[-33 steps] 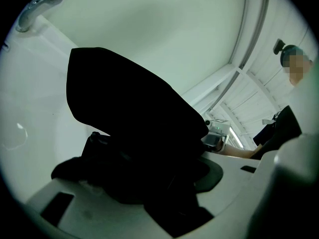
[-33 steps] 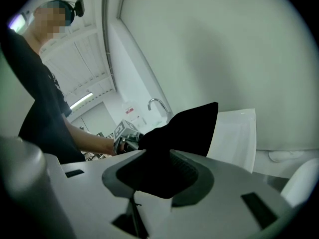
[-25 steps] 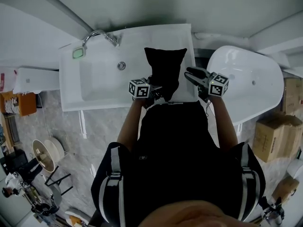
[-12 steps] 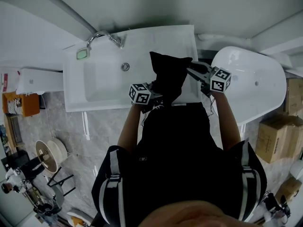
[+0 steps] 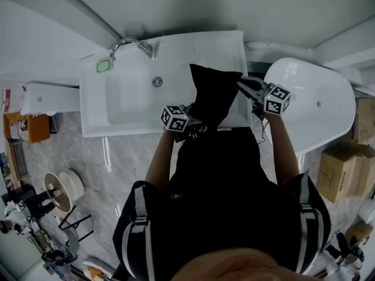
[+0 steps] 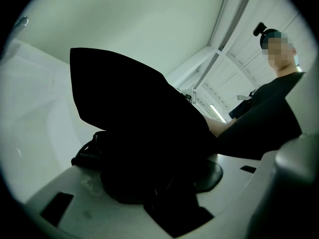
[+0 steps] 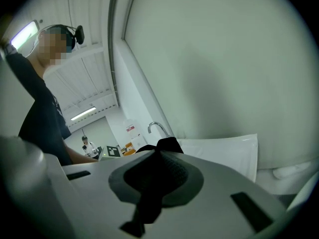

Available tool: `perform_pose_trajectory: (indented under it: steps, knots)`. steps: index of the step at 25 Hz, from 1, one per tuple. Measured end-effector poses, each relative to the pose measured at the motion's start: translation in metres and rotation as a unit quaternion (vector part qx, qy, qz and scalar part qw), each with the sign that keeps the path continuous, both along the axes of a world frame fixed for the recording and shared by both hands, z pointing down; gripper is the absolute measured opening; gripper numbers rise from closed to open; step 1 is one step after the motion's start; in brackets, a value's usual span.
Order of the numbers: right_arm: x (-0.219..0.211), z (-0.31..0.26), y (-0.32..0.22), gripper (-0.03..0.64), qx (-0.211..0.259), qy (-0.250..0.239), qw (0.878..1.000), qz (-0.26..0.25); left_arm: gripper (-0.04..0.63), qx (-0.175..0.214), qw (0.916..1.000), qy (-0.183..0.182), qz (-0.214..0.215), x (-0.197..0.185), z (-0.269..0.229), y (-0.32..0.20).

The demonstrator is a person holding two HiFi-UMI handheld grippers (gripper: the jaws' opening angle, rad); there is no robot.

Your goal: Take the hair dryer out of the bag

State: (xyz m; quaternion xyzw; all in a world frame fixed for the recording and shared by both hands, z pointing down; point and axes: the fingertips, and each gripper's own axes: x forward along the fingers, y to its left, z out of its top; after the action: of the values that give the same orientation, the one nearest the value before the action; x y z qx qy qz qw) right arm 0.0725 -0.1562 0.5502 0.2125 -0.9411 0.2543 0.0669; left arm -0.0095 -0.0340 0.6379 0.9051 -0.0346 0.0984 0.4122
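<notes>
Left gripper [image 5: 193, 124] clamps the bag's [image 5: 214, 92] bulky bottom, right gripper's [image 5: 242, 85] jaws have just closed on its thin edge, at the sink's [image 5: 135, 107] right edge

Black bag [image 5: 212, 95], white sink [image 5: 123, 107], white tub [image 5: 319, 107], grey marbled floor [image 5: 126, 163]

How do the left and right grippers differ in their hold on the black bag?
The left gripper has its jaws wide around the bulky lower part of the black bag. The right gripper, whose jaws have just been closing, pinches a thin fold at the bag's edge with them nearly together. The left gripper reaches in from the sink side, the right gripper from the bathtub side. Both grip the same bag.
</notes>
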Motion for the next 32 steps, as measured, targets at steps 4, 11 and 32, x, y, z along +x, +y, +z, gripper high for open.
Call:
perform_pose_trajectory:
  steps: [4,11,32]
  knots:
    - [0.016,-0.005,-0.016,0.077,0.011,0.021,1.0,0.012,0.202,0.006,0.9999,0.001,0.009,0.001,-0.004,0.004]
    - [0.045,-0.023,-0.036,0.077,0.04,0.031,0.998,0.039,0.202,0.004,0.9999,0.001,0.011,0.001,-0.003,0.006]
    - [0.099,-0.067,-0.094,0.075,0.115,0.065,0.97,0.205,0.202,-0.004,0.9976,0.054,0.043,0.018,-0.019,0.011]
